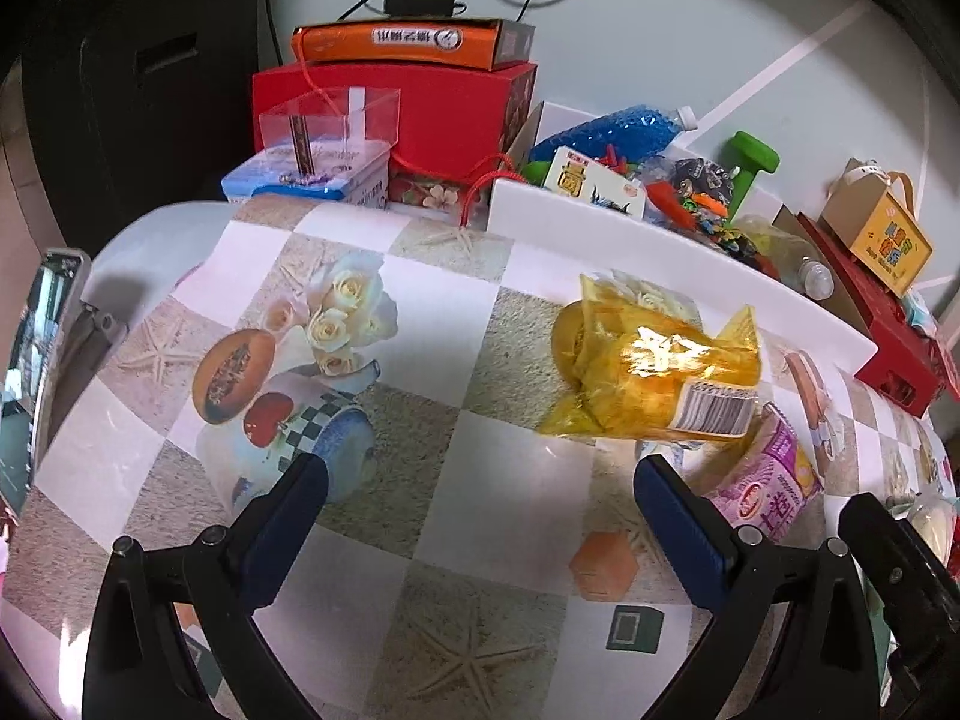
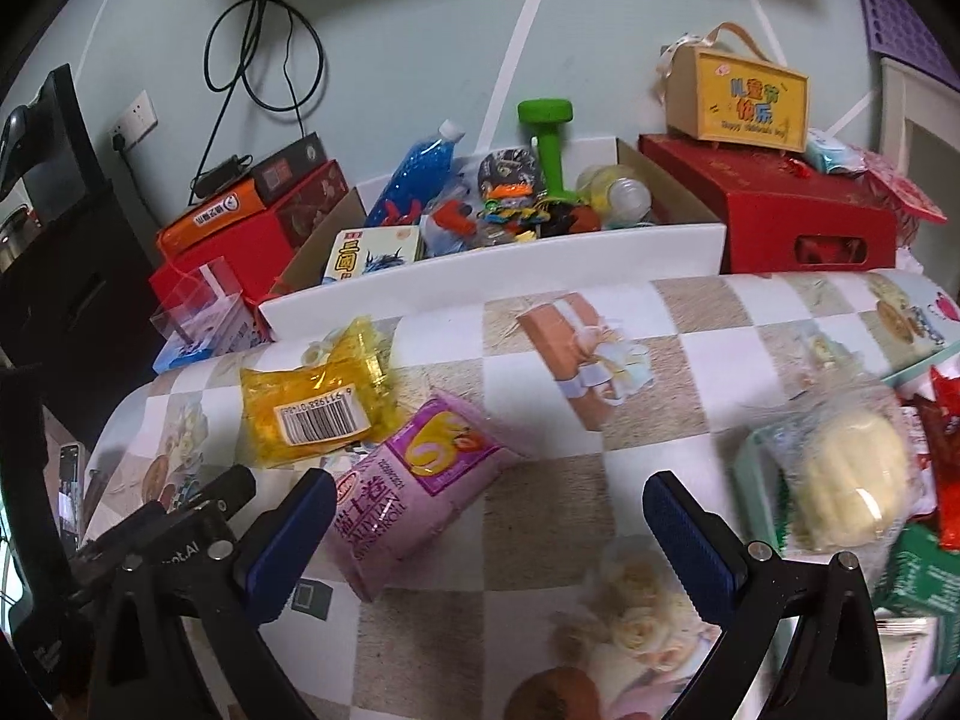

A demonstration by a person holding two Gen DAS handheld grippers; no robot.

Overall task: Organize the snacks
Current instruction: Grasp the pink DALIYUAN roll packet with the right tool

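Blue-padded left claw [image 1: 477, 474] gaping, right claw [image 2: 489, 489] likewise

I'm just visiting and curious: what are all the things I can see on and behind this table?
Yellow snack bag: one, clear yellow, on the tablecloth, left.
Purple snack pack: one, pink-purple, touching the yellow bag.
Cream bun pack: one, pale yellow in clear wrap, right edge.
Tablecloth: one, checked with printed pictures.
White box: one, behind the table, filled with toys.
Dumbbell: one, green, in the box.
Blue bottle: one, in the box.
Red boxes: on both sides.
Left gripper: black, blue pads, open.
Right gripper: same, open.
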